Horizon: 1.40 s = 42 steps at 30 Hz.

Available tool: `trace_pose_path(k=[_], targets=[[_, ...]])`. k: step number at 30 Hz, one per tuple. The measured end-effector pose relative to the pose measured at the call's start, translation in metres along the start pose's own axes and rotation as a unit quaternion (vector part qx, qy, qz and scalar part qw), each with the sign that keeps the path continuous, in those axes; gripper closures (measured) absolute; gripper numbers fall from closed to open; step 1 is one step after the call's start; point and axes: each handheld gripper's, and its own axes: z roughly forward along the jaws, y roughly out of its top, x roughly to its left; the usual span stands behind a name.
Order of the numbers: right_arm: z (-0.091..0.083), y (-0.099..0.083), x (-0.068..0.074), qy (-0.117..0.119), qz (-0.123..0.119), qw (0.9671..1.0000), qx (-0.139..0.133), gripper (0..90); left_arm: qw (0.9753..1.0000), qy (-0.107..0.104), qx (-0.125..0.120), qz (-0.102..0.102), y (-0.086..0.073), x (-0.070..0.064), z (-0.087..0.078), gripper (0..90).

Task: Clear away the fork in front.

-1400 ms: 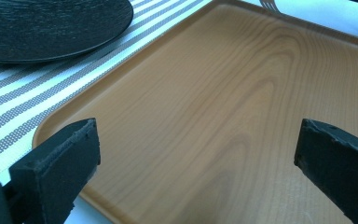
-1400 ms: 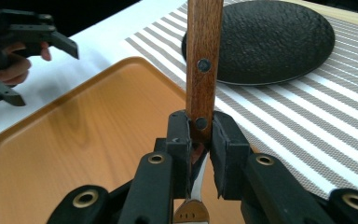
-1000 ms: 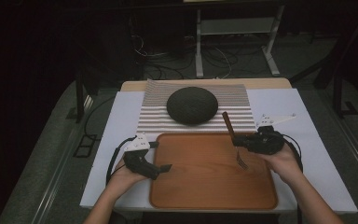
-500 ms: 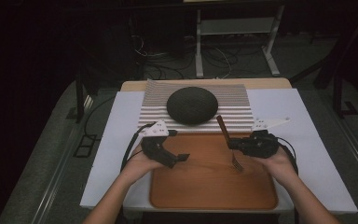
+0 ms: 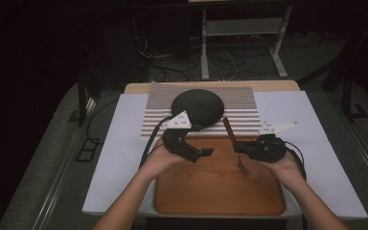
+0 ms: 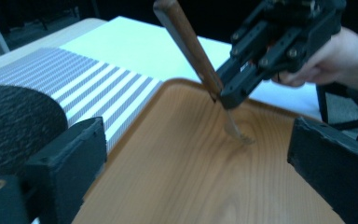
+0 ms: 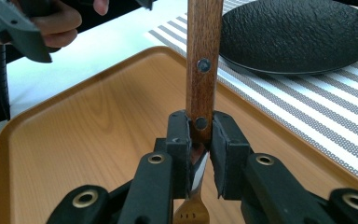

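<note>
The high view looked forward and down on the bench (image 5: 316, 191) from above its near edge. Each gripper view sat low and close over the wooden tray (image 6: 177, 177), sharing the fork (image 7: 204, 60) and, toward 12 o'clock, the black plate (image 5: 197, 106)

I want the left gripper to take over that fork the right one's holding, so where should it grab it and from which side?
Judging by its pose, grip the wooden handle of the fork above the right gripper, which is clamped at the handle's lower end. The handle rises bare, tilted toward the plate, tines down over the tray. Come in level from the left gripper's own side, jaws open across the handle's flat faces.
</note>
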Motion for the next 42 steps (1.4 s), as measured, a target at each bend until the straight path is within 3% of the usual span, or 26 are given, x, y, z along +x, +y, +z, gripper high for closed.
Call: trace_pose_path(k=[3,4,5,11,24,29,30,36,42], targets=[[0.001,0.001,0.003,0.003,-0.003,1.0,-0.006,77.3,0.9998,-0.002,-0.012,-0.014,0.001,-0.001,0.003,10.3],[0.001,0.001,0.005,0.004,-0.004,1.0,-0.006,77.3,0.9997,0.01,-0.017,-0.013,0.001,-0.003,0.004,12.8],[0.001,0.001,0.005,0.004,-0.004,1.0,-0.006,77.3,0.9997,0.01,-0.017,-0.013,0.001,-0.003,0.004,13.8],[0.006,0.003,0.013,0.015,-0.007,0.9998,-0.014,77.3,0.9984,0.006,-0.031,-0.047,0.0,-0.006,0.005,20.6],[0.024,0.01,0.03,0.031,-0.02,0.9991,-0.018,77.3,0.9975,0.003,-0.039,-0.059,0.001,-0.012,0.008,40.8],[0.026,0.013,0.034,0.031,-0.025,0.9989,-0.023,77.3,0.9967,0.01,-0.042,-0.069,0.001,-0.013,0.012,47.8],[0.027,0.013,0.035,0.029,-0.027,0.9989,-0.026,77.3,0.9966,0.01,-0.04,-0.072,0.0,-0.013,0.012,53.2],[0.029,0.014,0.038,0.023,-0.03,0.9989,-0.028,77.3,0.9958,0.016,-0.045,-0.077,-0.001,-0.014,0.013,65.4],[0.03,0.016,0.039,0.018,-0.029,0.9988,-0.034,77.3,0.9951,0.017,-0.053,-0.082,-0.001,-0.014,0.012,70.1]])
